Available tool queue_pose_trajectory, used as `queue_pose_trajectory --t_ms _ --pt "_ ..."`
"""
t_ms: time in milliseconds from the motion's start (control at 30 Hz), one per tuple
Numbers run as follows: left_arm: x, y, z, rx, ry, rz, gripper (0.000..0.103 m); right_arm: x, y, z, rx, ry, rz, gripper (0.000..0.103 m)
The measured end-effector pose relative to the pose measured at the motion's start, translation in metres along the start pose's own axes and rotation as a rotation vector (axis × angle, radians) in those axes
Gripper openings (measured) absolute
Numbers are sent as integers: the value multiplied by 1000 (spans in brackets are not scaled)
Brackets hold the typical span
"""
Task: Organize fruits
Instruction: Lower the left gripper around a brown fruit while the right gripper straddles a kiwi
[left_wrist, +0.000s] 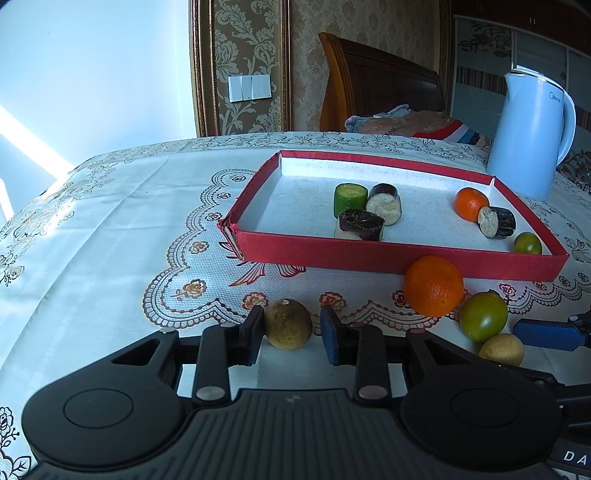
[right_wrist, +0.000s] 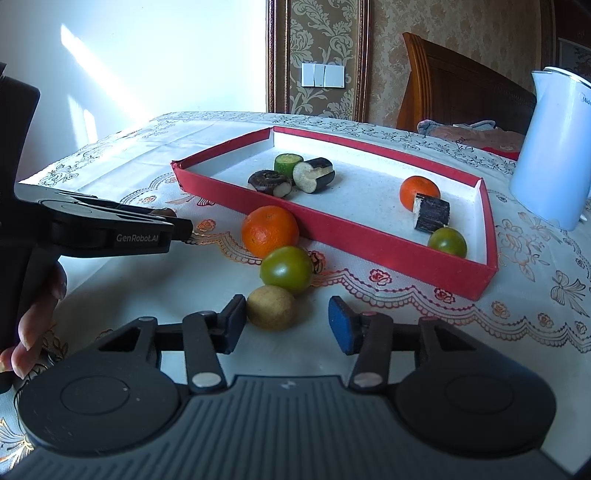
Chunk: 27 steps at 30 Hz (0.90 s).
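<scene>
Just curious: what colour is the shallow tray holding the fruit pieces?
The tray is red outside with a white inside, clearest in the right wrist view.

You see a pale blue kettle (left_wrist: 530, 136) standing on the patterned tablecloth (left_wrist: 110, 221), a white wall switch (left_wrist: 249, 88) on floral wallpaper (right_wrist: 325, 40), a wooden headboard (left_wrist: 380, 85) behind.

Left gripper (left_wrist: 291, 334) low over table, jaws parted, level, pointing far. Right gripper (right_wrist: 287, 320) just right of it, jaws parted wider. Bare hand (right_wrist: 35, 325) grips left handle.
</scene>
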<state>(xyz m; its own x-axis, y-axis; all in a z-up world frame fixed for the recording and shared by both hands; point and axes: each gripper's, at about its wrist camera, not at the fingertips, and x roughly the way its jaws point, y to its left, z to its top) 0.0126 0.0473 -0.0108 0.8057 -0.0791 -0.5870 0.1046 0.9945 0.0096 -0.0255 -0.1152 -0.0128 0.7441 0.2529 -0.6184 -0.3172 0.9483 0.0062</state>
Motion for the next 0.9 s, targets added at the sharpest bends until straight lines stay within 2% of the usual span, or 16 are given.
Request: queue_pose_trajectory --t_ms 67,133,467,600,900 --pt "0 1 0 -2 0 1 32 0 1 0 -5 -2 -2 42" --pt "-1 1 0 -4 -3 10 32 0 2 0 -9 -3 -1 33" --pt "-5 -3 -1 9 -23 11 32 -1 3 -1 -12 -13 -5 31" --pt "-6 -2 -2 4 -30 17 27 -2 2 -1 -6 -21 -8 29" --pt "-9 -3 -3 4 -46 16 26 -5 0 -2 0 -37 -11 28"
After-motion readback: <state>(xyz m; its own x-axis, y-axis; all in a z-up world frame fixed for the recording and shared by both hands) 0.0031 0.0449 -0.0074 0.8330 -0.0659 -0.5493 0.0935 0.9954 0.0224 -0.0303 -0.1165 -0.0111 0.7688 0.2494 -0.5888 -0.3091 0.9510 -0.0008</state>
